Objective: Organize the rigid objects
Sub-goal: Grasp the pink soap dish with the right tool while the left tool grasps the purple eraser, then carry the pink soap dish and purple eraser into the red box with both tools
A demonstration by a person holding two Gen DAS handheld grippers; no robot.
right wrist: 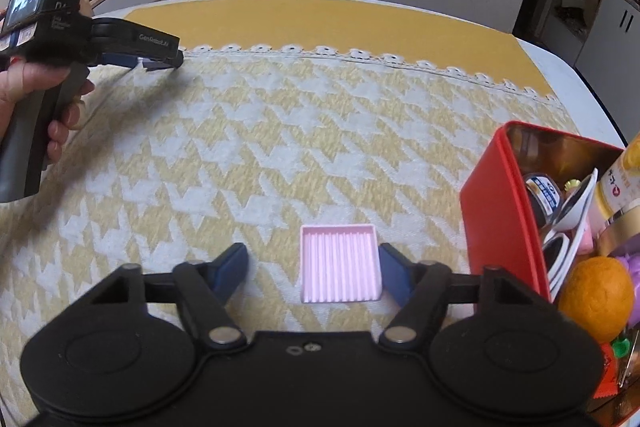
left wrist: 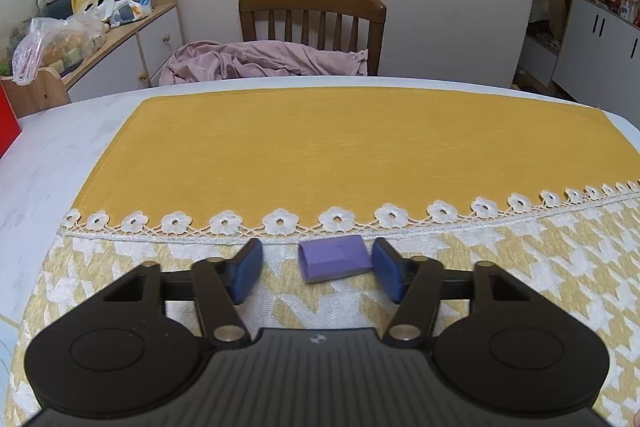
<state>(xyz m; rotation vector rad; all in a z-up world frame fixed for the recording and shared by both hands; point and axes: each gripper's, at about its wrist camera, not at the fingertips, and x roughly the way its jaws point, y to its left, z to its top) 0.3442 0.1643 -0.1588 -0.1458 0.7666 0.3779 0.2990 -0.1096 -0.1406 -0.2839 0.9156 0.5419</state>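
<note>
A small purple block (left wrist: 335,257) lies on the houndstooth cloth just below the lace trim. My left gripper (left wrist: 318,269) is open around it, the block close against the right finger. In the right wrist view a pink ribbed square tray (right wrist: 339,263) lies on the cloth between the open fingers of my right gripper (right wrist: 314,273), close to the right finger. The left gripper also shows in the right wrist view (right wrist: 160,61) at far left, held by a hand, with the purple block (right wrist: 152,65) at its tips.
A red box (right wrist: 496,203) at the right holds jars, bowls, an orange (right wrist: 596,297) and other items. A yellow cloth (left wrist: 320,147) covers the far table half. A wooden chair (left wrist: 312,23) with pink fabric stands behind the table. A cluttered sideboard (left wrist: 100,39) stands at far left.
</note>
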